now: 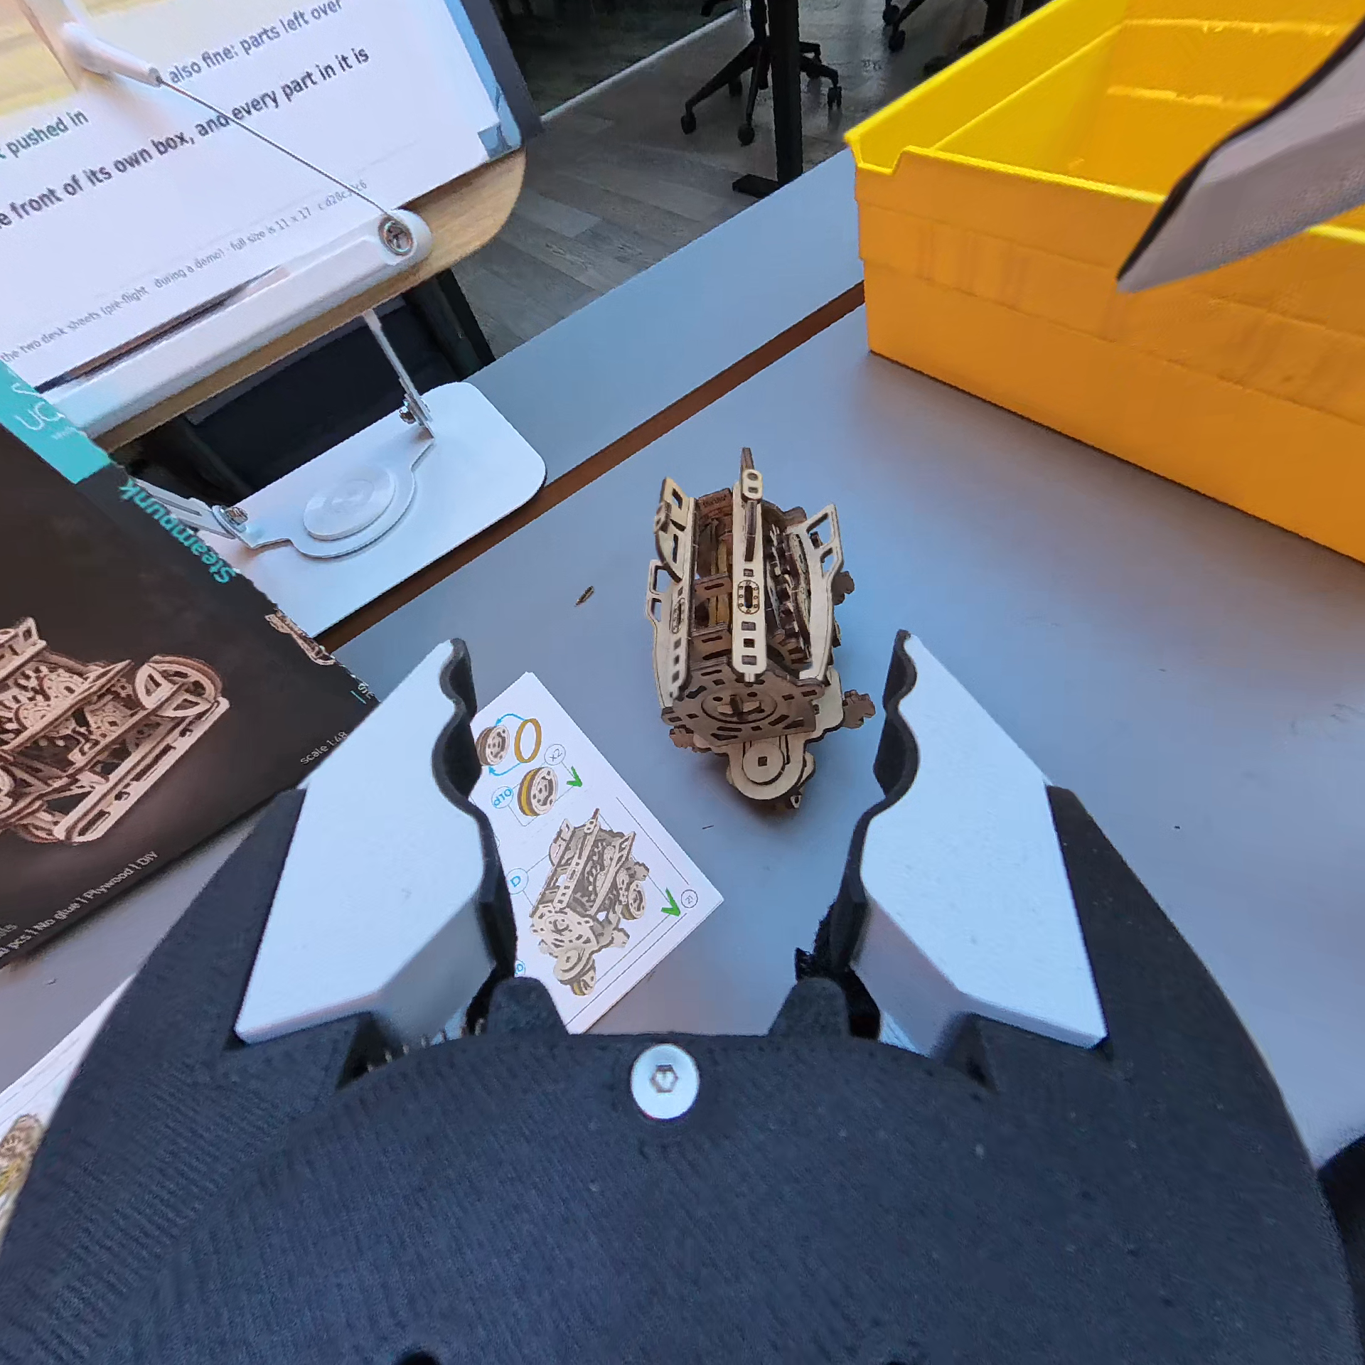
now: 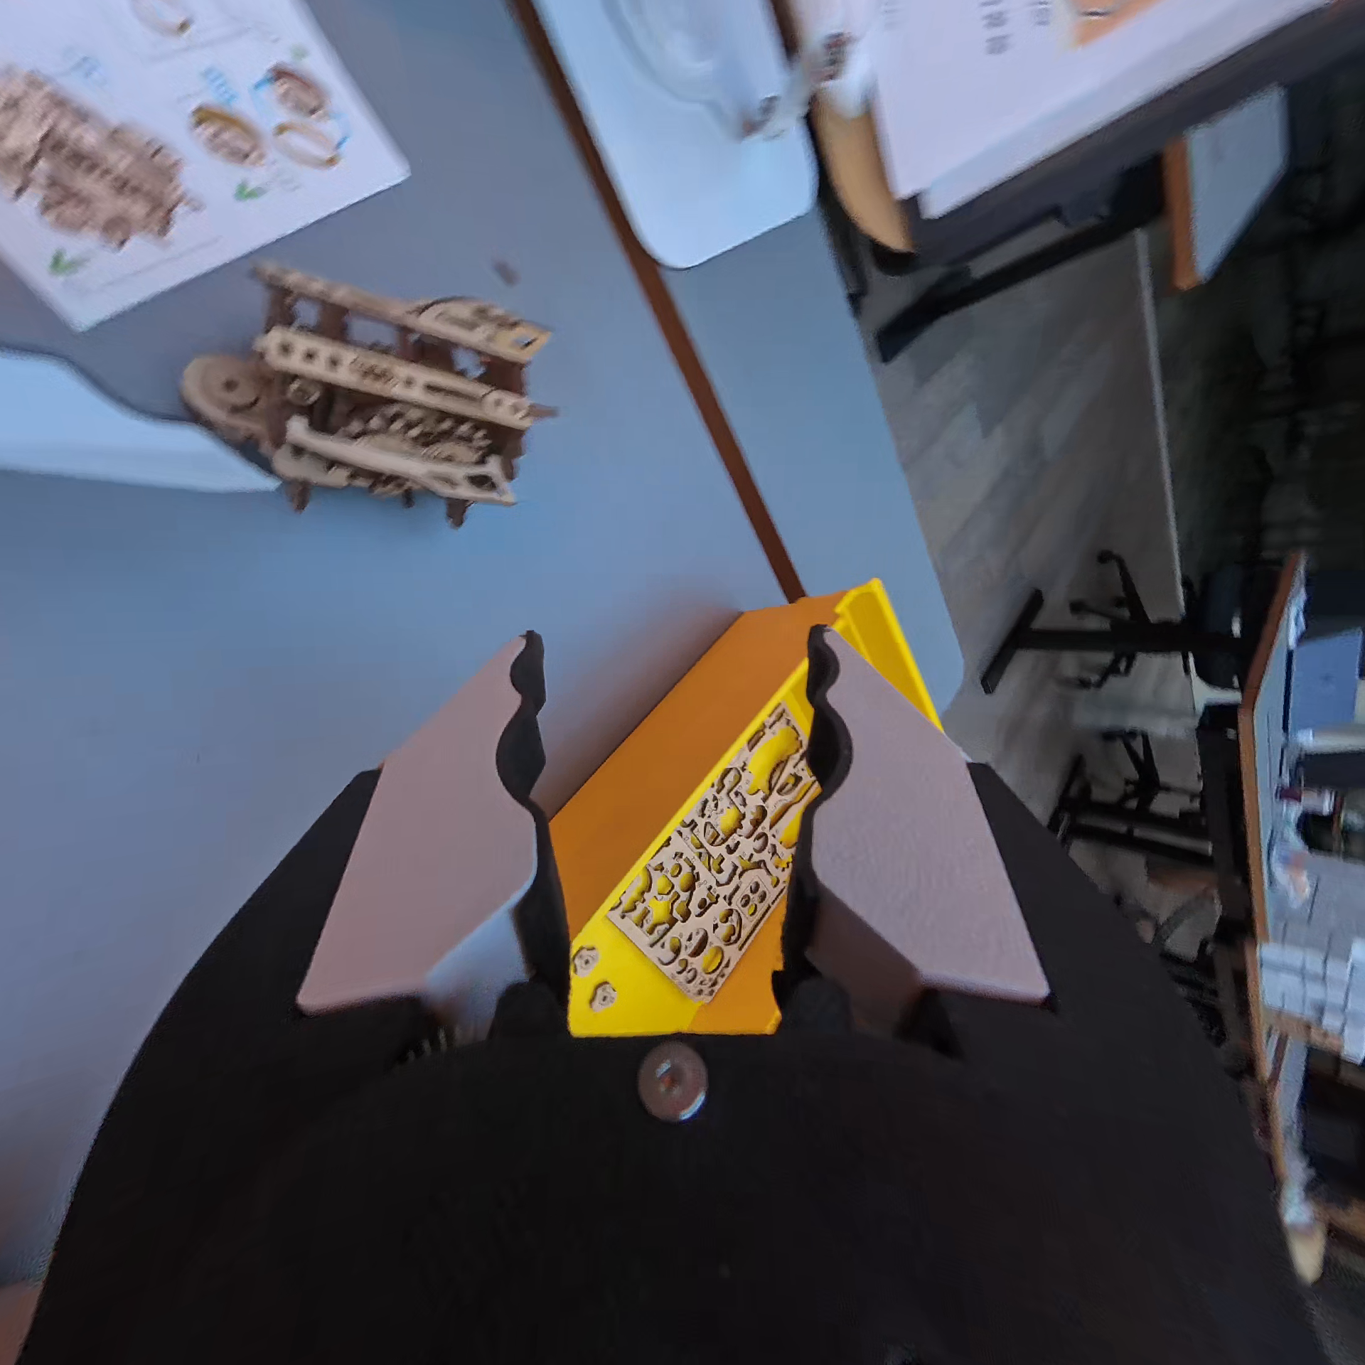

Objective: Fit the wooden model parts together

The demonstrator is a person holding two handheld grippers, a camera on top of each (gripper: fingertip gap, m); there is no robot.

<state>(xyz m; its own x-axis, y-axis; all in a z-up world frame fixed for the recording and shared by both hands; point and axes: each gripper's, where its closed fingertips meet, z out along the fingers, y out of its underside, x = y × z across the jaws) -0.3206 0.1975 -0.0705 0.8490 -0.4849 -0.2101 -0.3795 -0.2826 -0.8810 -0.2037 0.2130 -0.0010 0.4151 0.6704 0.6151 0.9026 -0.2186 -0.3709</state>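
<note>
**Spotter:** Where are you in the build?

**Me:** Fetching a part, I'd say. My right gripper [image 2: 676, 746] hangs over the yellow bin [image 2: 650, 746] with its jaws apart and nothing between them. Below lies a punched plywood sheet [image 2: 720, 860], and two small loose pieces [image 2: 594, 979] sit on the bin floor at its near end.

**Spotter:** And the model?

**Me:** The half-built wooden model [image 1: 750, 639] lies on the grey table [image 1: 1071, 665], left of the bin and just beyond my left gripper [image 1: 679, 709]. That one is spread wide and empty too, not touching it. The instruction card [image 1: 591, 835] is flat beside the model, partly under my left finger, with the kit's box [image 1: 133, 702] further left.

**Spotter:** Next move?

**Me:** Probably drop the right into the bin and pinch one loose piece. They are small and flat against the floor, so I need a low, square approach, clear of the sheet. Then the left must steady the model.
</note>
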